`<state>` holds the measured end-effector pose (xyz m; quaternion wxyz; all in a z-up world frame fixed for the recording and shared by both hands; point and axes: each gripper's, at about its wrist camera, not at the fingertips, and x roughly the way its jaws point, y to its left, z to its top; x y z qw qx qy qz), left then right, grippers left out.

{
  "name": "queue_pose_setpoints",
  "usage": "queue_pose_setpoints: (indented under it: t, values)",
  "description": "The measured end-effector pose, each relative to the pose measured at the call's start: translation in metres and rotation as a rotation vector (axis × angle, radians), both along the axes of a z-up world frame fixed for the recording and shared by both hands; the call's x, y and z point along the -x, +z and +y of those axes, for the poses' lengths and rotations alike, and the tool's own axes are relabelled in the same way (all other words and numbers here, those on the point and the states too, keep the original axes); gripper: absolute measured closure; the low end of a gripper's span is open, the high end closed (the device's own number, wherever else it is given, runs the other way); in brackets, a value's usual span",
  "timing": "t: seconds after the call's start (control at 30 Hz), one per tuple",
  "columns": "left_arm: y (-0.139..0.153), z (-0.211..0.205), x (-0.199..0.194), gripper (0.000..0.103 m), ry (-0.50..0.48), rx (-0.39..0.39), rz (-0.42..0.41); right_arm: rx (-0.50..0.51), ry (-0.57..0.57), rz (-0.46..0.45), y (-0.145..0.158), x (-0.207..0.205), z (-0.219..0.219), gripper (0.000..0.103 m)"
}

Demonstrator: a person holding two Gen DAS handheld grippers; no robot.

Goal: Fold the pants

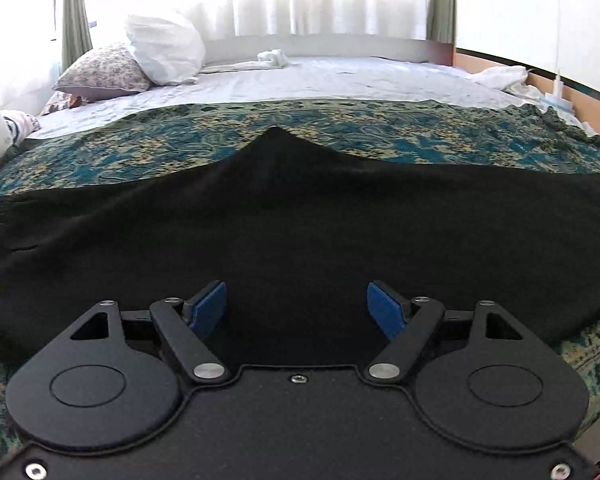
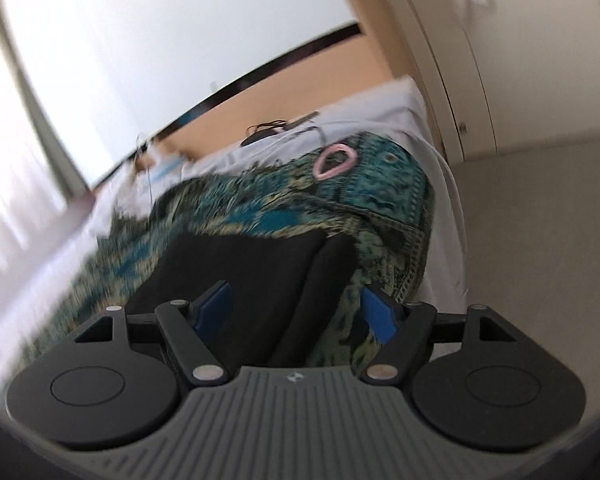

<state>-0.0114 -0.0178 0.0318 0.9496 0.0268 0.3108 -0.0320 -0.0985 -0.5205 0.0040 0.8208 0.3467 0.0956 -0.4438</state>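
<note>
While the left gripper [image 1: 296, 308] hovers spread and empty above them, the black pants [image 1: 300, 216] lie lengthwise across the patterned bedspread [image 1: 380, 136], parallel to its near edge. From the right wrist, the right gripper [image 2: 296, 312], likewise spread with nothing held, faces the pants' end [image 2: 252, 264] near the bedspread's corner [image 2: 400, 184].

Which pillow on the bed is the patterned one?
The flowered pillow lying low at the bed's left side, partly under the plain white puffy pillow that leans above it. Only it carries a small floral print; the other is unpatterned.
</note>
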Motion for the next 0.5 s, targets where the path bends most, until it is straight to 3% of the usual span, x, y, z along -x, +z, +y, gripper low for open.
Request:
queue_pose_setpoints:
  t: [0.17,0.23,0.4,0.5]
  values:
    - [-0.001,-0.013,-0.002,0.026,-0.038,0.007,0.004,-0.144,0.015,-0.201,-0.015,0.023,-0.020,0.020]
    - [-0.003,-0.017,-0.002,0.026,-0.049,0.002,0.008,-0.156,0.038,-0.259,-0.016,0.026,-0.022,0.020]
    - [-0.006,-0.020,-0.001,0.026,-0.055,0.000,0.017,-0.064,0.029,-0.242,-0.005,0.026,-0.008,0.020]
    - [-0.006,-0.020,-0.001,0.026,-0.052,0.003,0.018,0.029,0.012,-0.222,0.004,0.026,0.005,0.031]
